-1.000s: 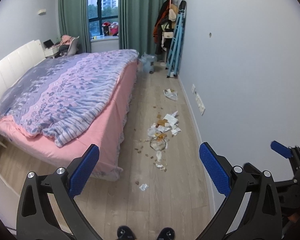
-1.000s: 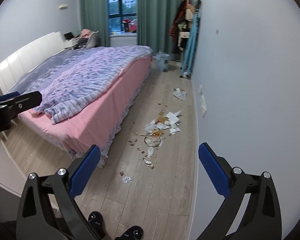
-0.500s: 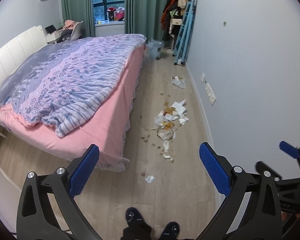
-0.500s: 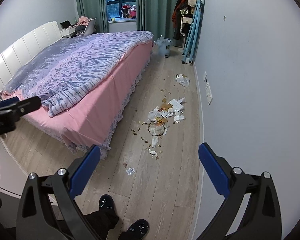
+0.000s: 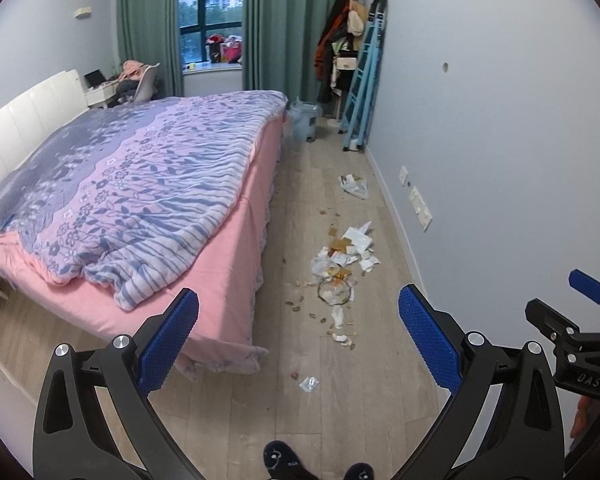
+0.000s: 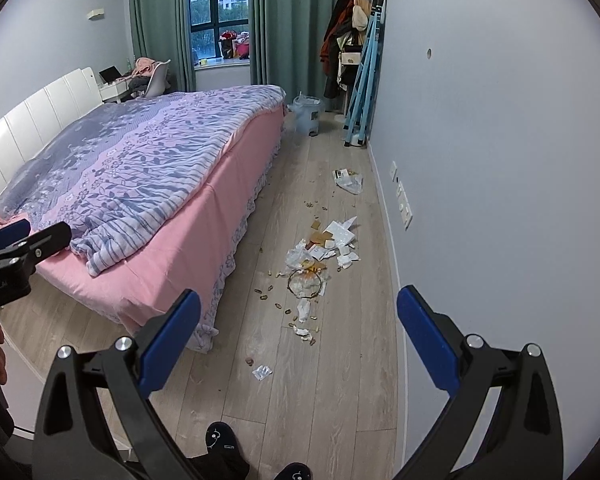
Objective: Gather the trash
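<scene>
Trash (image 5: 342, 264) lies scattered in a strip on the floor (image 5: 372, 400) between bed (image 5: 236, 280) and right-hand wall, running from near to far, ahead of both tools. The left gripper (image 5: 299, 334) and the right gripper (image 6: 299, 334) hang with jaws wide apart, empty. The nearest scrap, a small wrapper (image 6: 262, 372), sits just ahead of the slippers (image 6: 222, 438); I judge neither hand clearly nearer.

Soft, even daylight comes from the window (image 5: 210, 28) at the far end; the pale wall (image 5: 500, 128) is bright without glare. Shadows are faint (a dim band under the bed (image 6: 172, 248)). Both views are sharp throughout, with strong fisheye bending and black vignetted corners at the edges.
</scene>
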A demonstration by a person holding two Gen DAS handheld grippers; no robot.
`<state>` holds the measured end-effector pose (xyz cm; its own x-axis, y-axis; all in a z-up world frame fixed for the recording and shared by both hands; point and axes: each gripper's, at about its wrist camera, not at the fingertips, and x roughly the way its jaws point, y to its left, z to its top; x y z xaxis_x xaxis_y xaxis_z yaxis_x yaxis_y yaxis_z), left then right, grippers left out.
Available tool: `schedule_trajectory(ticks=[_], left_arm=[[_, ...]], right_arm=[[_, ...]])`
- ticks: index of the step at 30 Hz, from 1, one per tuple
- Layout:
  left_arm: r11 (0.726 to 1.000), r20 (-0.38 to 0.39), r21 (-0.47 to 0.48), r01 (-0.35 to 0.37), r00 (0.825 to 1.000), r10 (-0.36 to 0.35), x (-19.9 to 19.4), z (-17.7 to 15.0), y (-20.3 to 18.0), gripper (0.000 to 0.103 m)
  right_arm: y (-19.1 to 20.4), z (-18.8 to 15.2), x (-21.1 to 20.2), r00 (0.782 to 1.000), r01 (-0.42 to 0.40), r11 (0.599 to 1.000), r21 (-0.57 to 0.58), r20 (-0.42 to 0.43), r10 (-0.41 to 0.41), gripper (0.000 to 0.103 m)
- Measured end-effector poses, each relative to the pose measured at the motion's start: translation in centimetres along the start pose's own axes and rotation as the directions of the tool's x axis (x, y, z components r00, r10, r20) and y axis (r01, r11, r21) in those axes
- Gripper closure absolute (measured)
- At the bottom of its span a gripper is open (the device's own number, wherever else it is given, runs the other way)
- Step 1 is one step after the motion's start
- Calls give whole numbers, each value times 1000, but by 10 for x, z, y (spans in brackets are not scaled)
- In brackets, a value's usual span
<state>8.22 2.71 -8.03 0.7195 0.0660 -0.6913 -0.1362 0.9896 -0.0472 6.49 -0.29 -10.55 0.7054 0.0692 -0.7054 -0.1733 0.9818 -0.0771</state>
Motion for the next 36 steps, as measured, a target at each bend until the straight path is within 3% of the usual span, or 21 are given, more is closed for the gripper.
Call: schedule_trajectory(ticks=[5, 7, 10, 13, 16, 20, 26, 30, 36], left_arm=[[999, 33, 16, 38, 999, -38, -5, -3, 4, 6], [997, 29, 31, 74, 997, -75, -3, -6, 7, 6], [995, 22, 74, 66, 997, -67, 1, -12, 12, 6], [994, 19, 91, 61, 998, -63, 9, -18, 22, 6], [989, 8, 105, 106, 994, -108, 22, -24, 34, 6], [976, -52, 156, 152, 988, -145, 58, -38, 43, 6], [951, -94, 251, 182, 982, -164, 114, -68, 43, 6], [933, -151, 274, 234, 968, -199, 149, -96, 33, 6], [935, -217, 283, 213, 964, -154, 226, -149, 12, 6]], right_arm=[[10, -2, 4, 999, -37, 999, -12, -7, 37, 7], [17, -4, 6, 999, -54, 998, -40, 0, 54, 7], [31, -6, 13, 998, -68, 994, -90, -18, 66, 7], [41, -8, 22, 995, -88, 993, -74, -60, 84, 7], [53, -6, 29, 995, -88, 993, -79, -60, 83, 7], [59, -6, 43, 998, -63, 994, -88, -36, 60, 7], [56, -33, 98, 994, -28, 988, -151, -113, 11, 7], [50, -53, 136, 988, -72, 987, -144, -143, 52, 7], [39, -94, 209, 974, -147, 979, -140, -190, 119, 7]])
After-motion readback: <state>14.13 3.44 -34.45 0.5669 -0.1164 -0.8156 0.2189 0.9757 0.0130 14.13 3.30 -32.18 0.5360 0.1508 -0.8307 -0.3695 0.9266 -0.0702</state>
